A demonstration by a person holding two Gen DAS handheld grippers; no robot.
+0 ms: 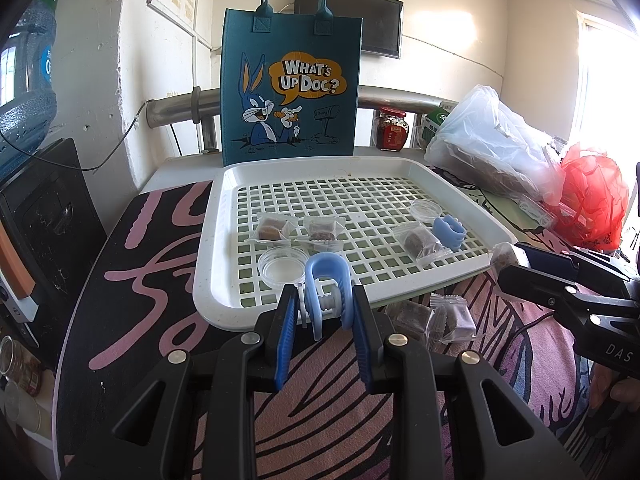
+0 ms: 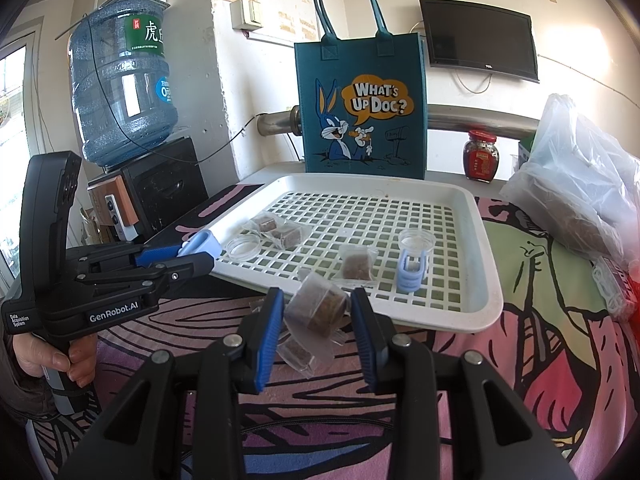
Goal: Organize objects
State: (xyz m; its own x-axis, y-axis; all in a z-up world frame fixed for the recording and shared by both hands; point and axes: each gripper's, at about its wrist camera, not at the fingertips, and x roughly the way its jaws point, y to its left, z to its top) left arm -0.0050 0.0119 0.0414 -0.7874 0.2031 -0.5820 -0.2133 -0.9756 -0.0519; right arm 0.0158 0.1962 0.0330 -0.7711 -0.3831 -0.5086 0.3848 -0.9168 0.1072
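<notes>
My left gripper (image 1: 323,304) is shut on a light blue clip (image 1: 326,280) and holds it over the near left rim of the white grid tray (image 1: 224,184). My right gripper (image 2: 316,312) is shut on a wrapped brown snack cube (image 2: 318,308) just in front of the tray (image 2: 486,264). On the tray lie three wrapped cubes (image 1: 274,229) (image 1: 322,230) (image 1: 420,242), two clear round lids (image 1: 282,266) (image 1: 426,209) and a second blue clip (image 1: 450,232). Loose wrapped cubes (image 1: 450,318) lie on the cloth before the tray.
A blue cartoon tote bag (image 1: 290,88) stands behind the tray. A red-lidded jar (image 1: 392,128), a clear plastic bag (image 1: 492,140) and a red bag (image 1: 592,196) sit at the right. A water jug (image 2: 120,88) on a black box stands at the left.
</notes>
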